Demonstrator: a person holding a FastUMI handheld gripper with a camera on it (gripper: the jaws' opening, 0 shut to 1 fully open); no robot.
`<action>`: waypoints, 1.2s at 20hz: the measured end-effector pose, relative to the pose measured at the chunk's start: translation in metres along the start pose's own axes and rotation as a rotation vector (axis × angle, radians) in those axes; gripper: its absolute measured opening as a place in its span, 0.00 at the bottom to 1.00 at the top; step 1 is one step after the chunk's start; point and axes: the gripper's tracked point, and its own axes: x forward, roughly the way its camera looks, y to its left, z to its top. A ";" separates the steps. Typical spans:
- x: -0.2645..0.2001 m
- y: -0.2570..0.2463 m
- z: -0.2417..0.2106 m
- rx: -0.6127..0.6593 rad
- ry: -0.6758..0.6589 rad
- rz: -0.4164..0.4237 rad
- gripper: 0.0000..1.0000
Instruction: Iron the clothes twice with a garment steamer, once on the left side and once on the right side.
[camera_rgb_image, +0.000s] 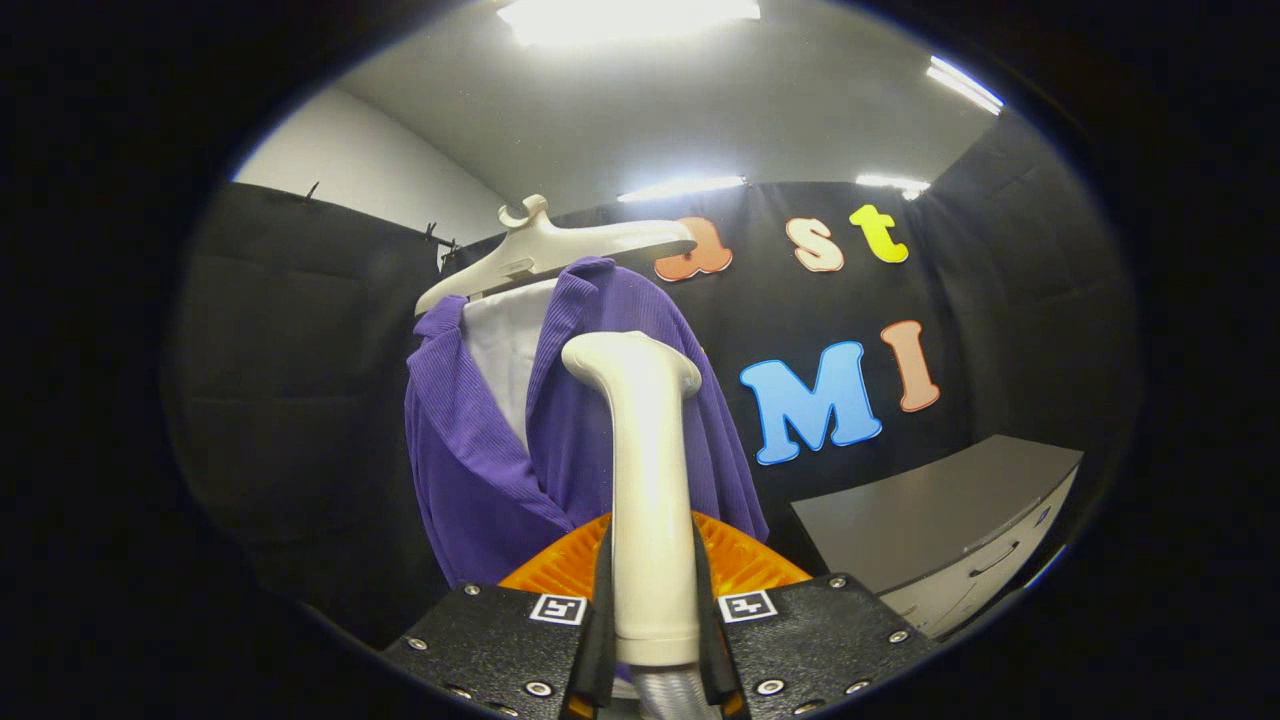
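I have the claw (655, 610) clamped on the garment steamer handle (645, 480): both fingers press its flanks, one on each side, so the wand stands upright between them and rises ahead of the claw. I judge this grip is low on the shaft to leave the bent head (632, 365) free to face the fabric.

The handle is smooth, cream-coloured moulded plastic, a rounded column that widens slightly toward the base and curves over at the top. A grey ribbed hose (668, 692) leaves its lower end between the fingers. An orange ribbed part (745, 560) sits just behind the handle, close above the claw; I cannot tell what it belongs to.

The purple garment (480, 470) hangs just beyond the steamer head, draped open on a pale plastic hanger (545, 250) with a white panel (505, 350) showing at the neck. The cloth is a fine vertical rib knit, soft and loosely folded at the lapels. Hanging keeps both front sides reachable. The head stands before the right-hand side of the garment; whether it touches the cloth I cannot tell.

A grey cabinet (930, 520) with flat top and drawer pulls stands to the right of the claw, well apart.
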 end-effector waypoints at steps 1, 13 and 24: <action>-0.002 -0.001 -0.007 -0.025 0.006 -0.004 0.33; -0.041 -0.010 -0.125 -0.189 0.177 -0.020 0.34; -0.076 -0.025 -0.204 -0.275 0.294 -0.019 0.34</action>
